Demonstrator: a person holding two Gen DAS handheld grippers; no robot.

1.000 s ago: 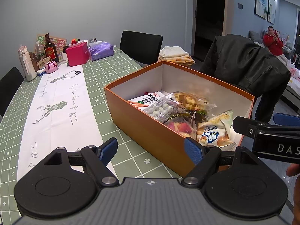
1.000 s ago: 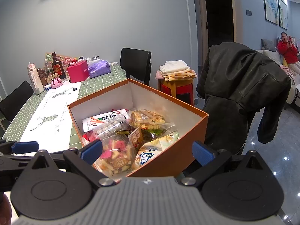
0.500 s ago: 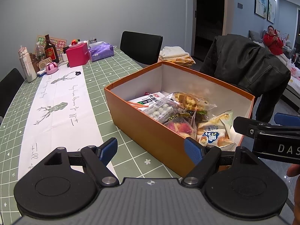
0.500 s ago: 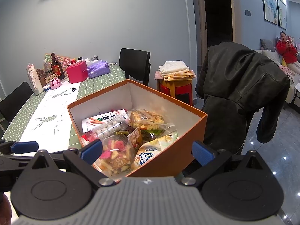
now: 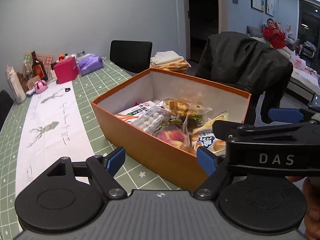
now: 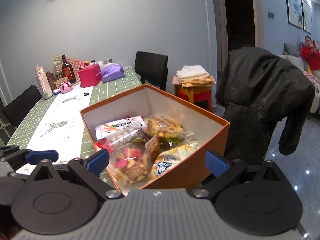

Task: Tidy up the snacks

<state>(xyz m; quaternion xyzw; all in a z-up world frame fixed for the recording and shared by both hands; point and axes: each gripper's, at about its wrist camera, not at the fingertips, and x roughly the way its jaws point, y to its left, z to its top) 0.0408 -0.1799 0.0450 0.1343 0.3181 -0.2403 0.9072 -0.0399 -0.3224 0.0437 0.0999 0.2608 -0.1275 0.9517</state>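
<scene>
An open orange box stands on the near end of the green table and holds several snack packets: a white packet, a bag of pale balls, a bag of yellow puffs, a pink and yellow mix and a blue-lettered bag. My left gripper is open and empty in front of the box's long side. My right gripper is open and empty at the box's near corner; it also shows in the left wrist view.
At the table's far end stand a pink box, a purple pack, bottles and a pink toy. A white runner crosses the table. A chair with a black jacket stands right of the box.
Both grippers have shifted slightly toward the box, and the right gripper now reaches further into the left wrist view. The box and snacks have not moved.
</scene>
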